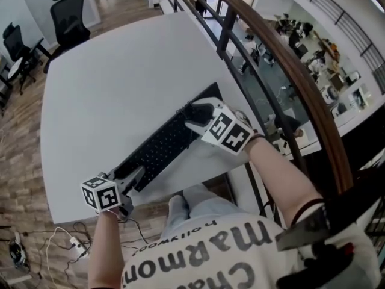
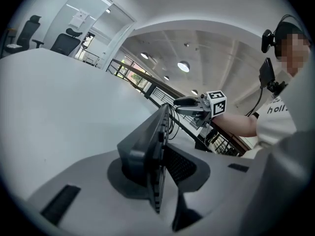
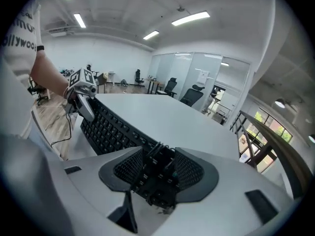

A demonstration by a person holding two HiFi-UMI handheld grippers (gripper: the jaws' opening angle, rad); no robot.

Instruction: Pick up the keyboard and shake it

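Note:
A long black keyboard [image 1: 162, 149] lies slantwise over the near right part of the white table [image 1: 120, 71], held at both ends. My left gripper [image 1: 135, 176] is shut on its near left end; in the left gripper view the keyboard [image 2: 147, 151] stands edge-on between the jaws of that gripper [image 2: 155, 171]. My right gripper [image 1: 192, 116] is shut on the far right end. In the right gripper view that end is clamped in the right gripper [image 3: 157, 173], and the keyboard [image 3: 106, 129] runs off toward the left gripper [image 3: 86, 107]. I cannot tell whether the keyboard touches the table.
A dark railing with a wooden handrail [image 1: 283, 59] runs close along the table's right side, with a drop to a lower floor behind it. Black office chairs [image 1: 69, 17] stand at the far left. Cables and a power strip [image 1: 72, 242] lie on the wooden floor by the near edge.

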